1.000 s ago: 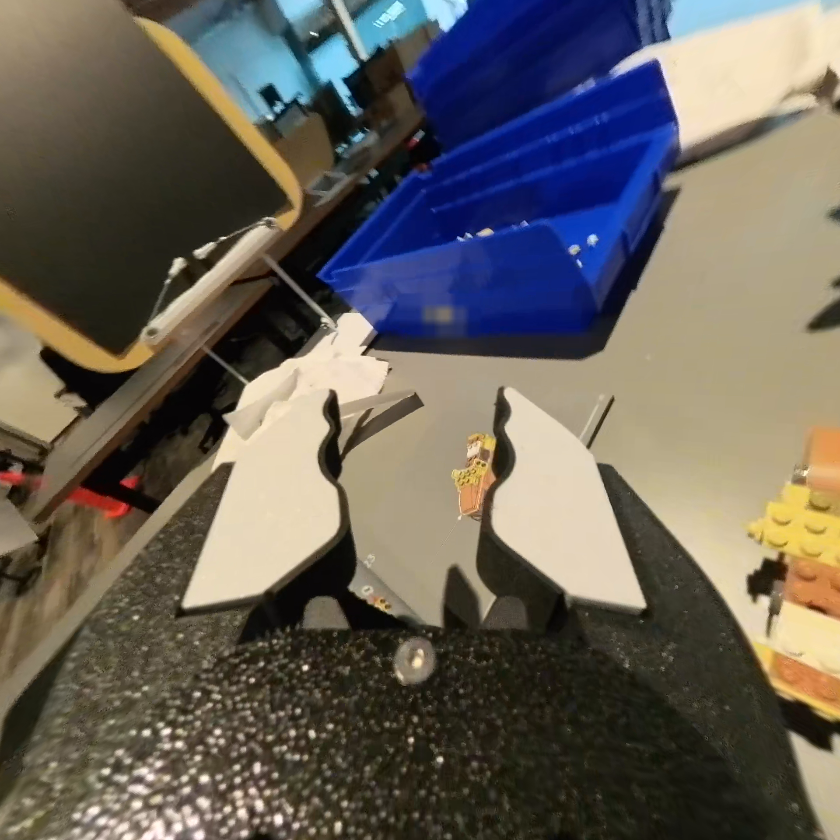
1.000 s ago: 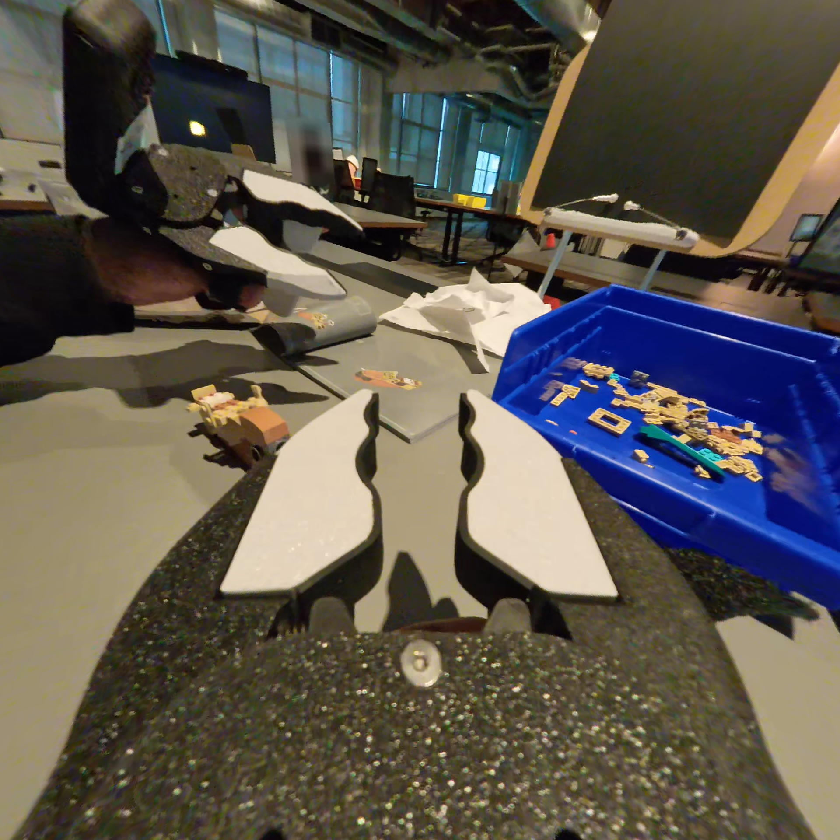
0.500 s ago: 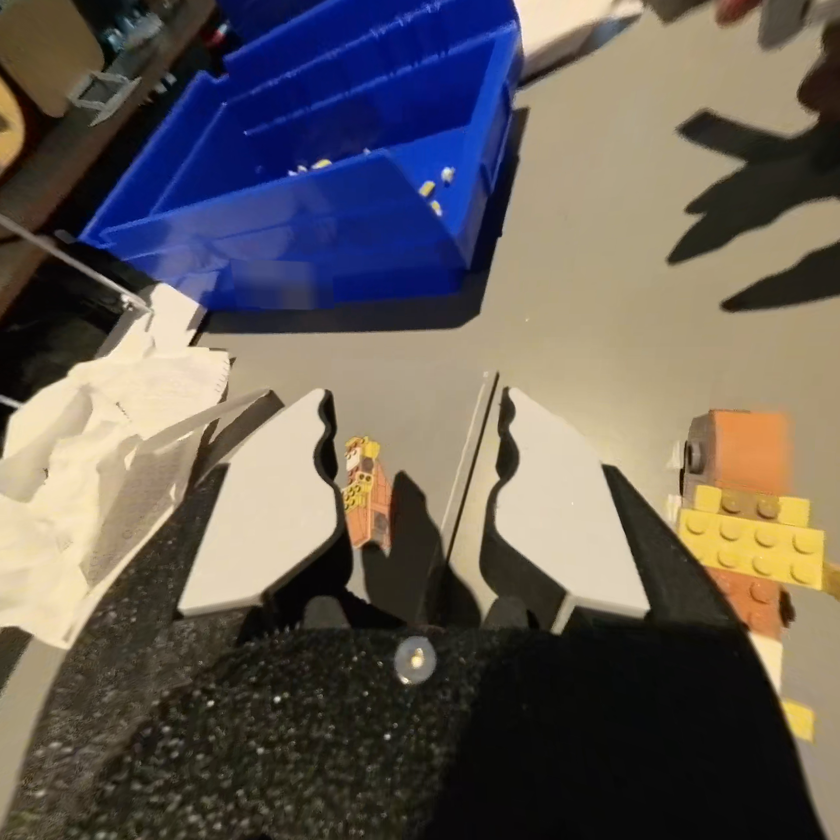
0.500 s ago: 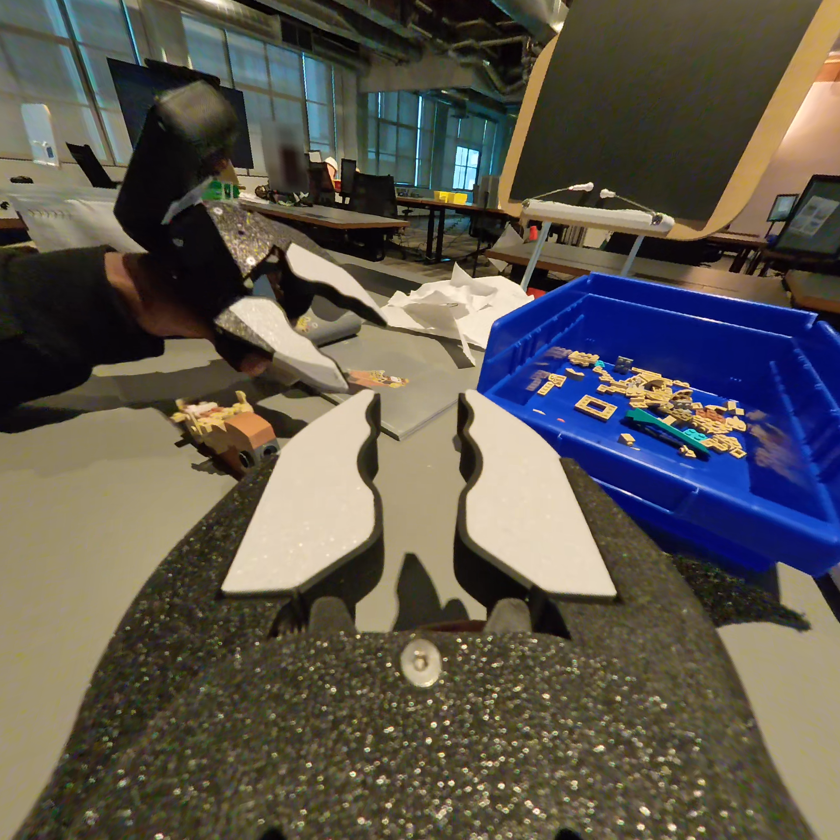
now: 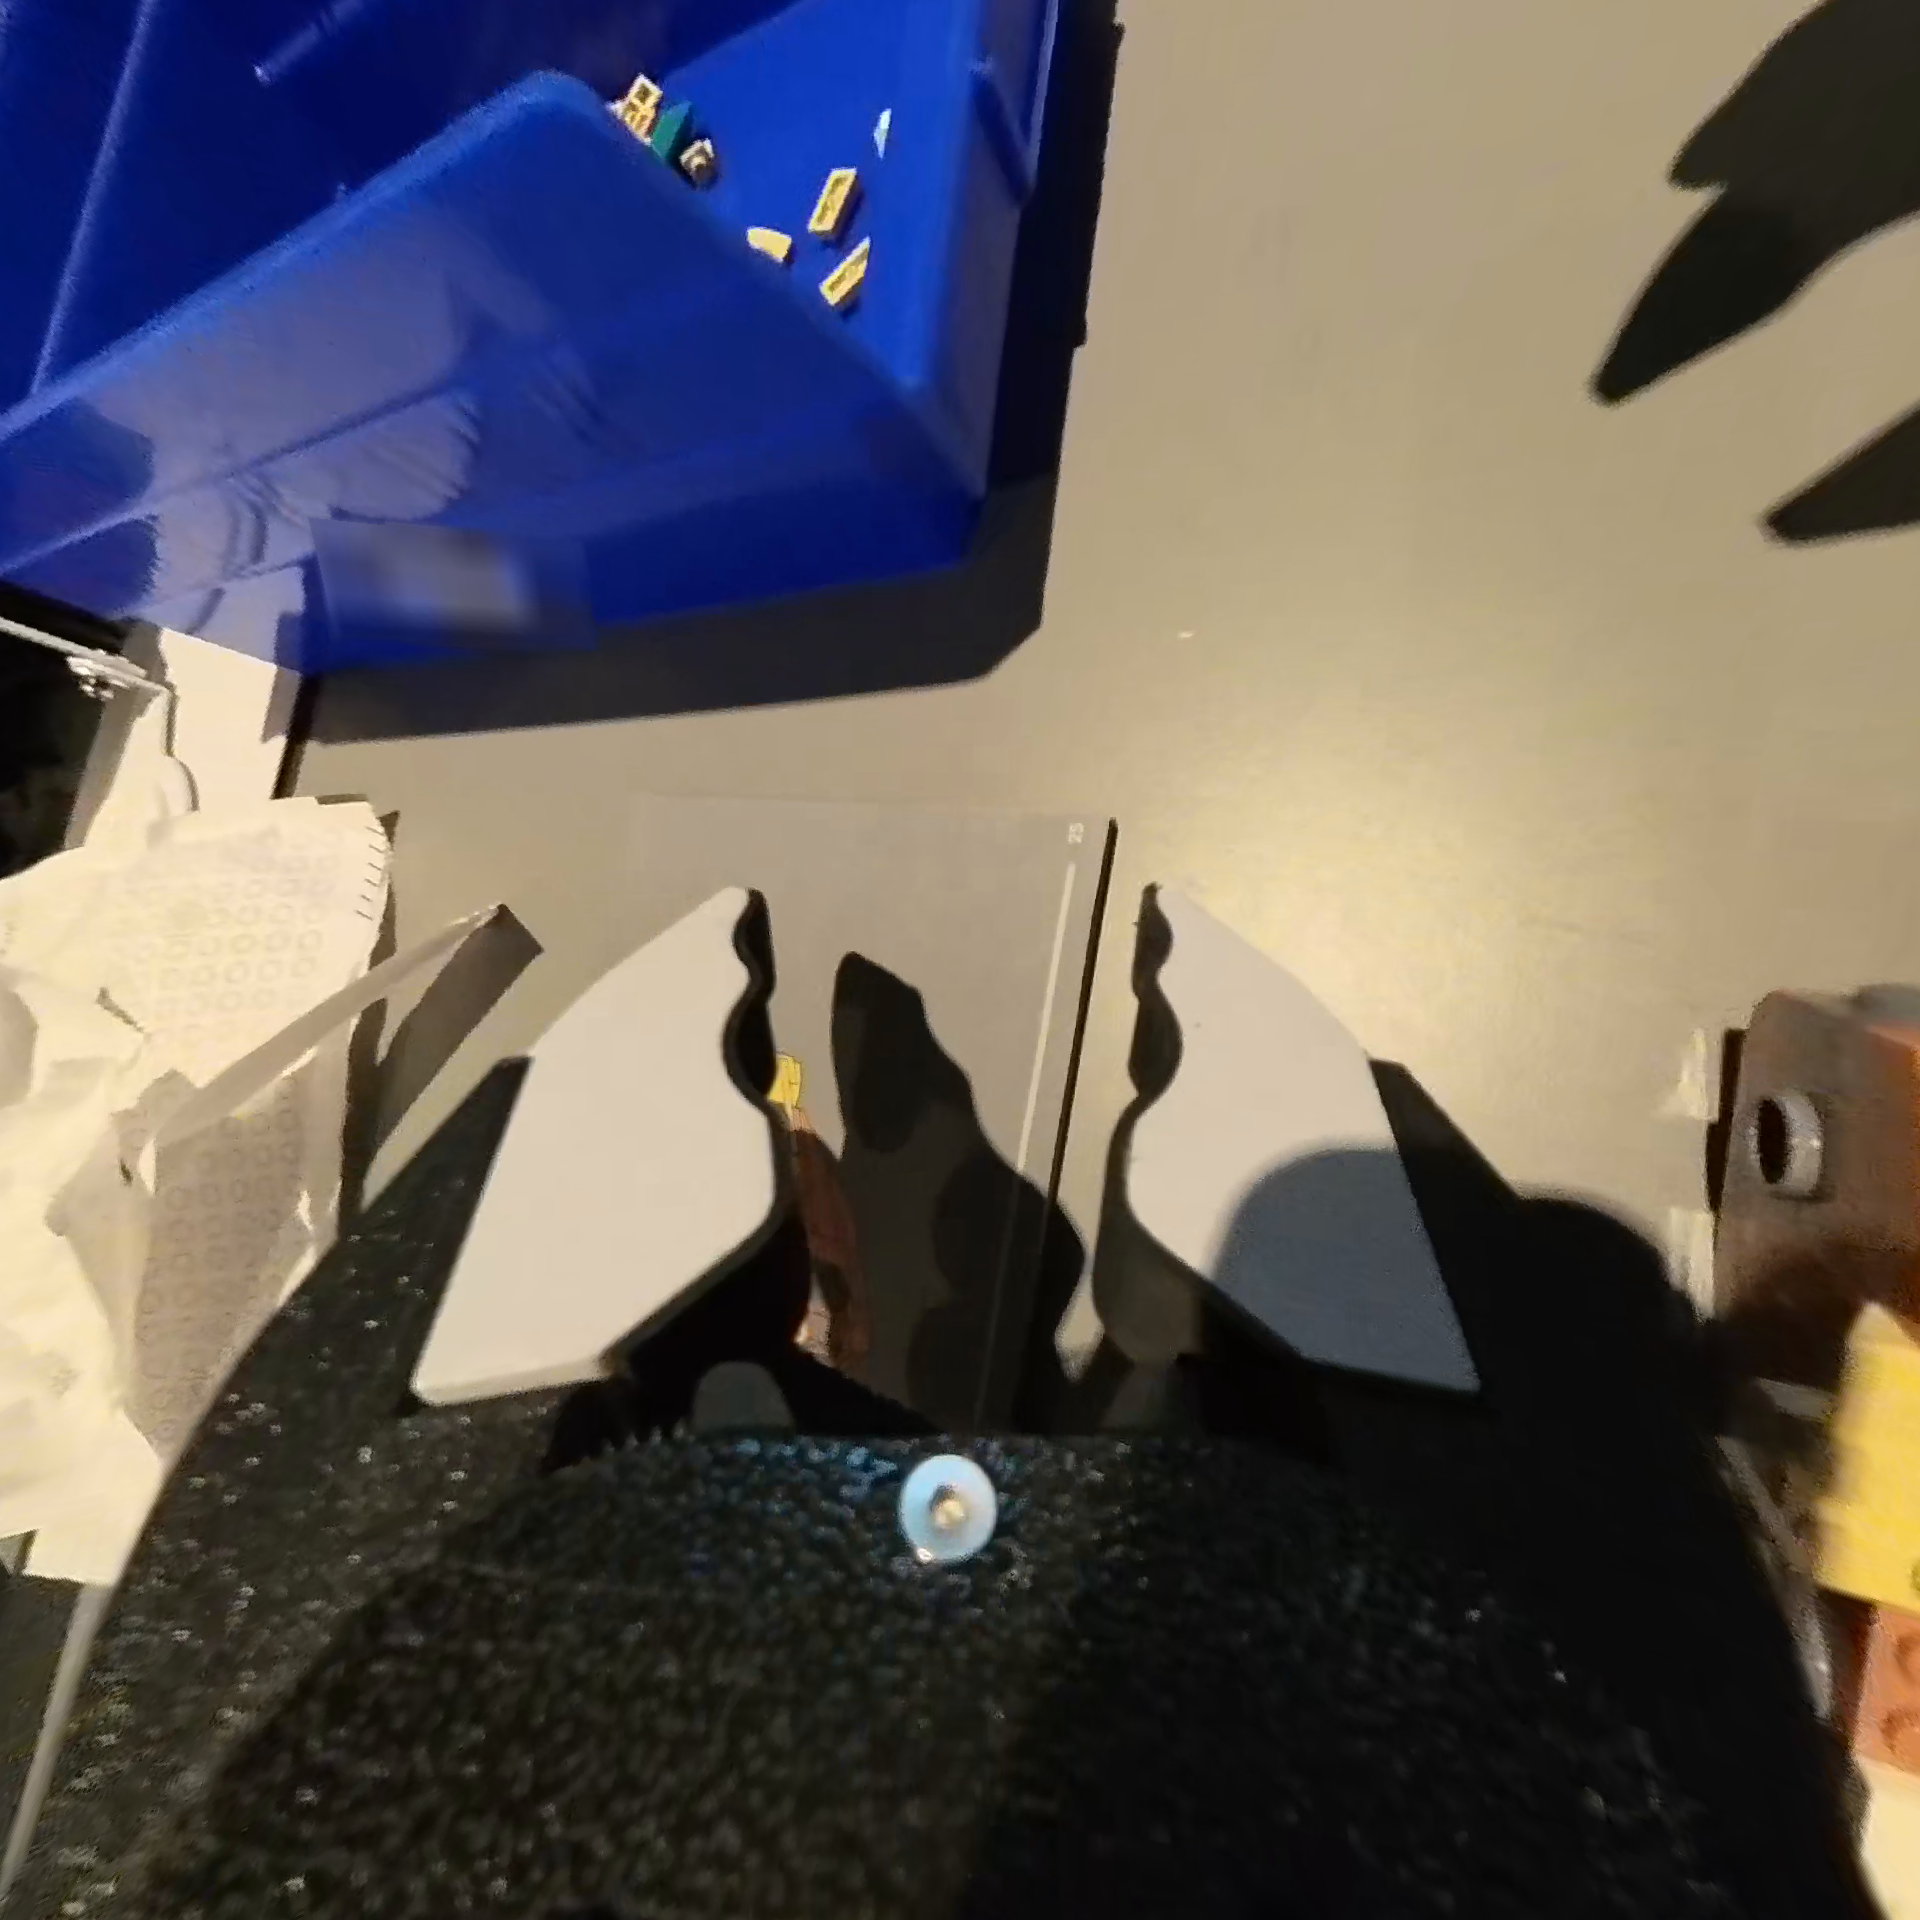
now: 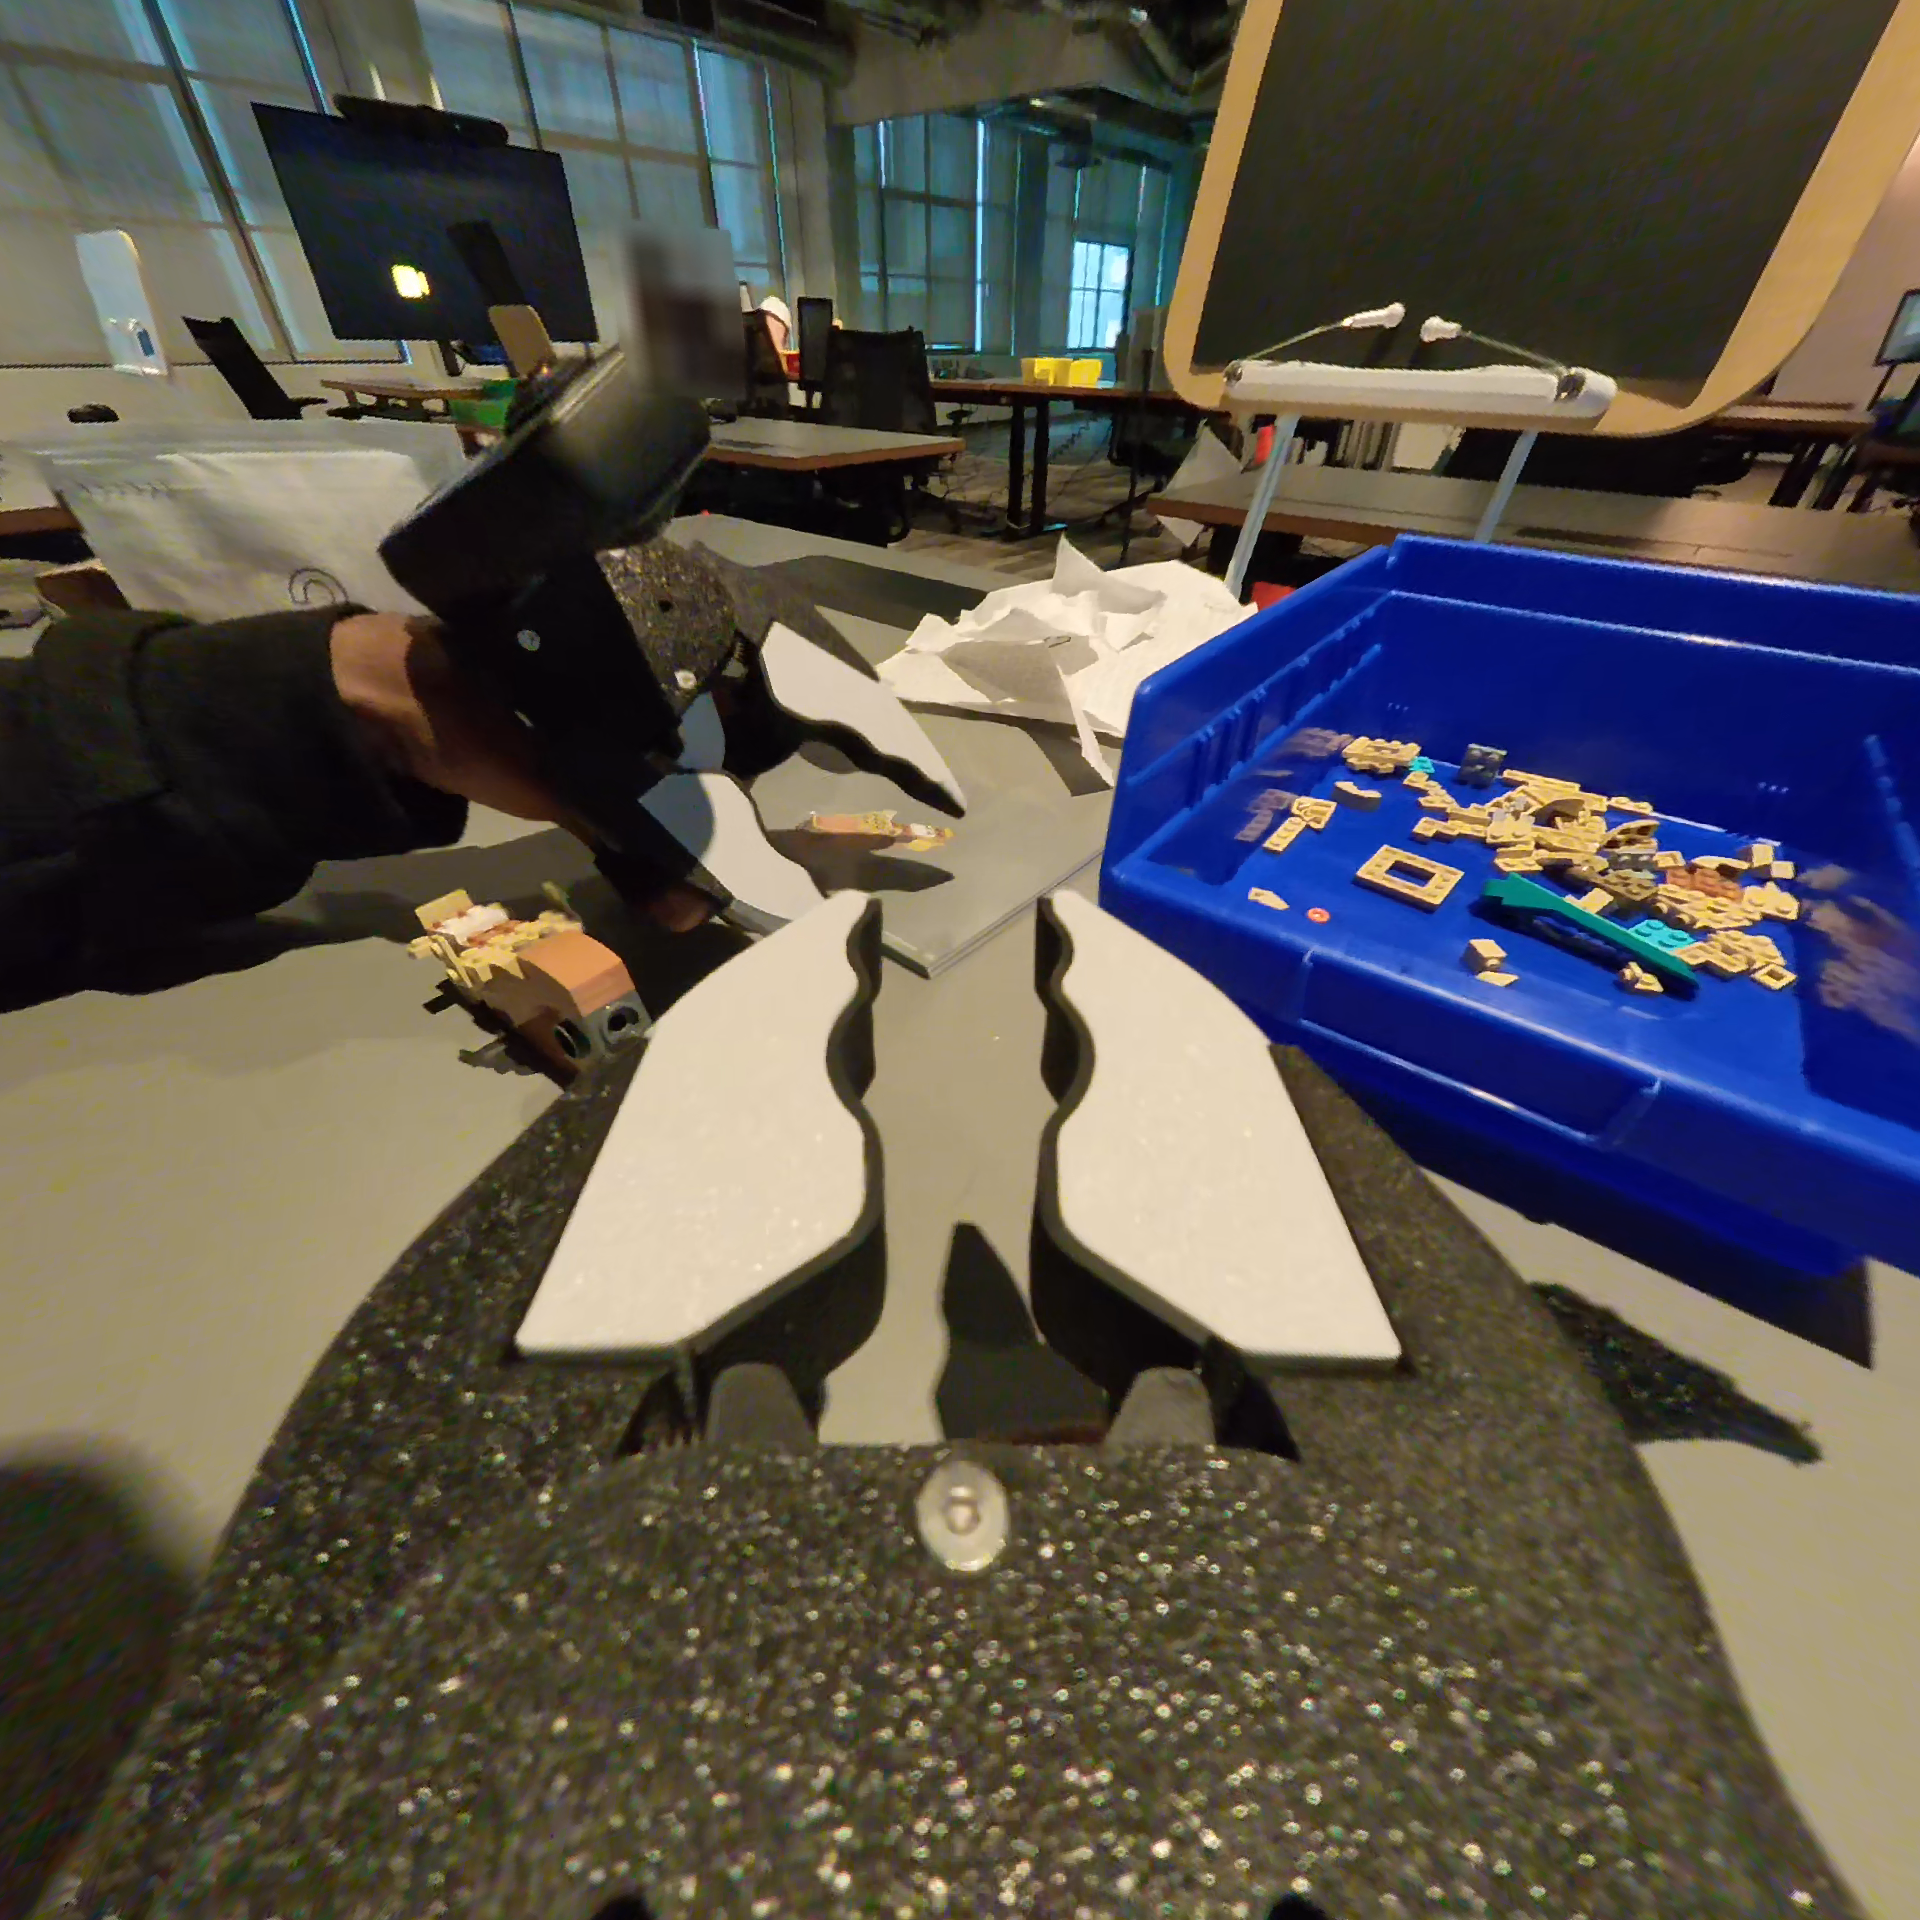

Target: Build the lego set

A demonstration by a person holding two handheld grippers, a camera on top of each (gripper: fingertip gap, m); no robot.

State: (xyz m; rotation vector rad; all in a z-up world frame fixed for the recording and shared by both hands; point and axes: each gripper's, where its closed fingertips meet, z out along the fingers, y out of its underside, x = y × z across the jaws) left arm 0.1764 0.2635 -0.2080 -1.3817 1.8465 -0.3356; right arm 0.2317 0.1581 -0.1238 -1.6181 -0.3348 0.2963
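With both the left gripper (image 5: 951,935) and right gripper (image 6: 956,914) seen released and empty, the light, rigid, easily split half-built model (image 6: 530,971), left of centre in the right wrist view, is best pinched across its brown block.

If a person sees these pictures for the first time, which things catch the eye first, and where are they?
First comes the bright blue bin at the right, with a heap of small tan lego pieces inside. Next, at the left, a hand lowers the open left gripper over the grey instruction booklet. Beside the booklet stands the half-built brown and tan lego model on the grey table.
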